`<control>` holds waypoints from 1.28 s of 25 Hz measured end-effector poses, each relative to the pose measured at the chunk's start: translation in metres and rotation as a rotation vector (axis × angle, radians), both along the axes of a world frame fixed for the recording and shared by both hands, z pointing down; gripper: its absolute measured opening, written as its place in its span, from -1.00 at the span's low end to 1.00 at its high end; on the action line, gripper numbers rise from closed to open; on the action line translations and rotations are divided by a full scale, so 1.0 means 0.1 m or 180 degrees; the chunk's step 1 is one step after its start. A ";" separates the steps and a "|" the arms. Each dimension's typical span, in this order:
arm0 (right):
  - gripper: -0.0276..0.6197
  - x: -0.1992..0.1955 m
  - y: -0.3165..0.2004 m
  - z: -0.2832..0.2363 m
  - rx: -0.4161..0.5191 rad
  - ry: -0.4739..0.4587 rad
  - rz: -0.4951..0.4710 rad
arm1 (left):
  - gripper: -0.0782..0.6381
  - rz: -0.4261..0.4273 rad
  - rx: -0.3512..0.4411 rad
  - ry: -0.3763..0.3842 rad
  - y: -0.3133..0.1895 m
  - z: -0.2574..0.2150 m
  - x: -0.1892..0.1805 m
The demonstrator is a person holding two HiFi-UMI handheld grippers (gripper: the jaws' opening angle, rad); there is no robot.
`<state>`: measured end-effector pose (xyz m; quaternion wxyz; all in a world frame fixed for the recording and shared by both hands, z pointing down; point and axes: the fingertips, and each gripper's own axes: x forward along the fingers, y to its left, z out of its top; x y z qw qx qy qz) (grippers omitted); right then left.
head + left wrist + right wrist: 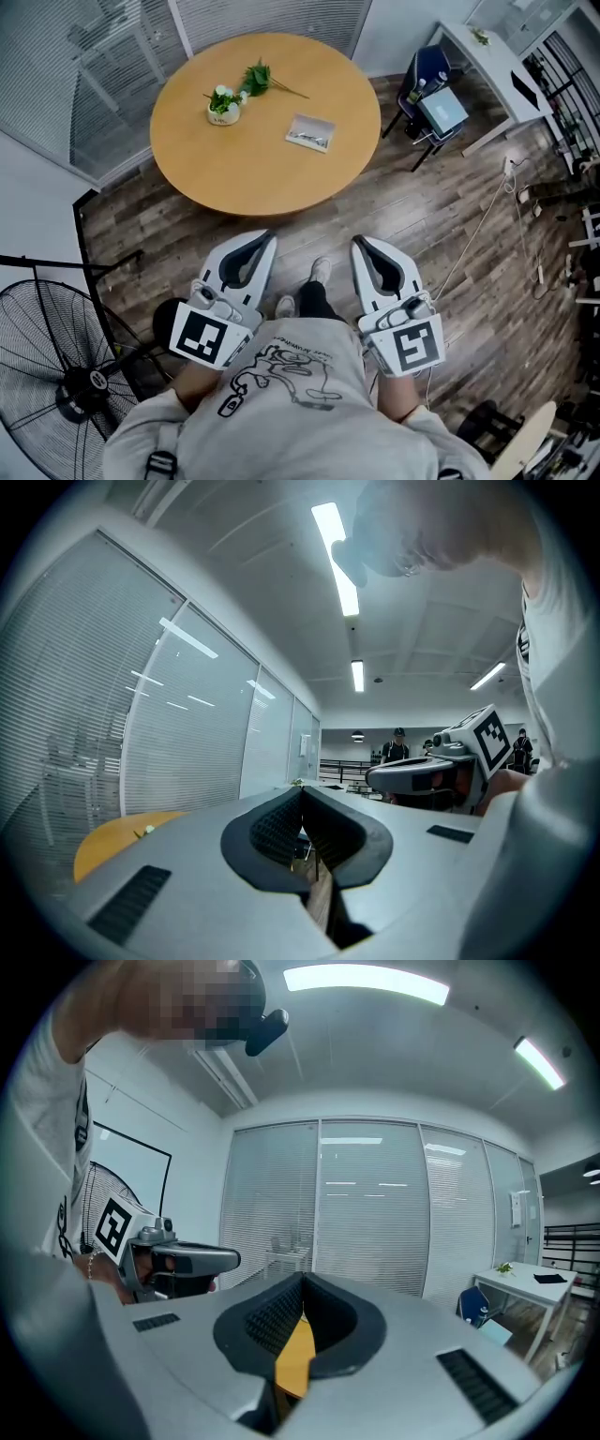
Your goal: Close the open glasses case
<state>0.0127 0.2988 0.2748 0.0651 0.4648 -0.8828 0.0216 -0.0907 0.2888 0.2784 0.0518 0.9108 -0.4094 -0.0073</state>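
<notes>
Head view: the flat grey rectangular glasses case (309, 132) lies on the round tan wooden table (272, 178). It is well apart from the left gripper (265, 237) and the right gripper (360, 242), both held close to the body; the reach looks not yet begun.
Left gripper view: jaw tips pressed together, nothing between them; case out of sight.
Right gripper view: tips likewise together, empty; only the table shows through the gap.

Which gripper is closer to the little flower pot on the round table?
Left. In the head view the left gripper hangs short of the table, nearly in line with the flower pot; the right gripper is alongside, further right.
</notes>
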 end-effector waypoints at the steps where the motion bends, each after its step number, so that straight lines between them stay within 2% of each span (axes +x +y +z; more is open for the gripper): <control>1: -0.89 0.00 -0.04 -0.03 0.0059 -0.0061 -0.0019 | -0.73 0.0002 -0.0004 -0.0001 -0.04 0.01 0.02; 7: -0.89 0.18 -0.28 0.04 -0.0078 0.0047 0.0034 | -0.73 0.0016 -0.0013 -0.0006 -0.28 0.03 0.17; 14: -0.89 0.38 -0.61 0.00 -0.0016 -0.0023 0.0048 | -0.73 0.0012 -0.0017 -0.0011 -0.60 0.01 0.38; 19: -0.89 0.56 -0.80 0.03 -0.0059 0.0037 -0.0006 | -0.73 0.0006 -0.0020 -0.0013 -0.81 0.01 0.56; 25: -0.89 0.72 -1.05 -0.06 0.0092 -0.0107 -0.0087 | -0.73 -0.0018 -0.0019 -0.0028 -1.06 0.01 0.76; 28: -0.89 0.85 -1.16 -0.01 -0.0037 -0.0041 -0.0058 | -0.73 -0.0043 -0.0018 -0.0042 -1.16 -0.01 0.87; 32: -0.89 0.96 -1.38 -0.08 0.0033 -0.0197 -0.0025 | -0.73 -0.0071 -0.0018 -0.0056 -1.33 -0.02 0.99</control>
